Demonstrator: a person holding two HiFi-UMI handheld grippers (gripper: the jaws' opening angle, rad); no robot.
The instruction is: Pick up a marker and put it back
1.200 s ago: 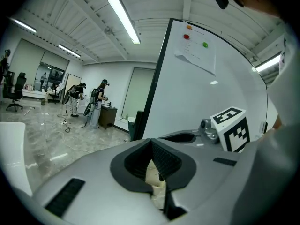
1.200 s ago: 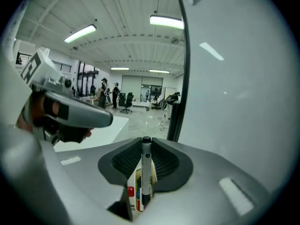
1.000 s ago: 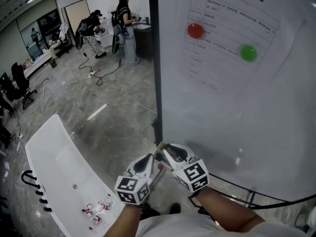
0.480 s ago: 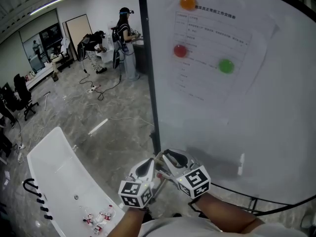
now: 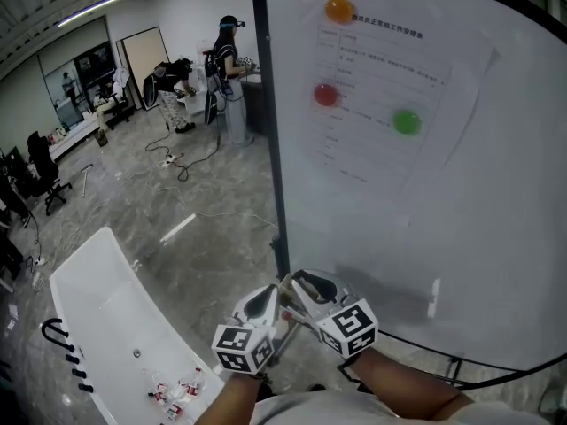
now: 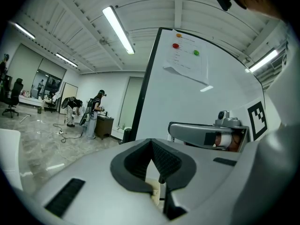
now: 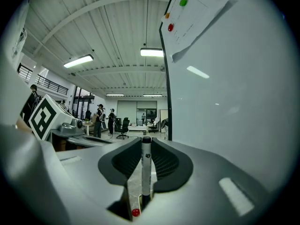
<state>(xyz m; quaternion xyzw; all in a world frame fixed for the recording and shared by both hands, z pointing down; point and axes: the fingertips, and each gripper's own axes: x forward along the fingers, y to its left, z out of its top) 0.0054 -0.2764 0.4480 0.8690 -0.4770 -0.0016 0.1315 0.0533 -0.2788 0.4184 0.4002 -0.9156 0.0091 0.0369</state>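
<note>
A white marker [image 7: 146, 167] with a black cap stands upright between the jaws of my right gripper [image 7: 146, 142], which is shut on it. In the head view both grippers sit close together low in the middle, just in front of the whiteboard [image 5: 469, 237]. There my right gripper [image 5: 294, 283] points up and left, and my left gripper [image 5: 271, 292] almost touches it. My left gripper [image 6: 152, 144] has its pads meeting at the tip, with nothing seen between them. A small white object [image 5: 433, 297] sits low on the board.
A printed sheet [image 5: 390, 104] hangs on the board under orange [image 5: 338, 9], red [image 5: 325, 95] and green [image 5: 407, 122] magnets. A long white table [image 5: 97, 308] with small bottles [image 5: 173, 388] lies at lower left. Persons [image 5: 226, 60] stand far back. Cables lie on the floor.
The head view has tilted up, so the sheet and an orange magnet come further into view. Both grippers stay together, the marker still held.
</note>
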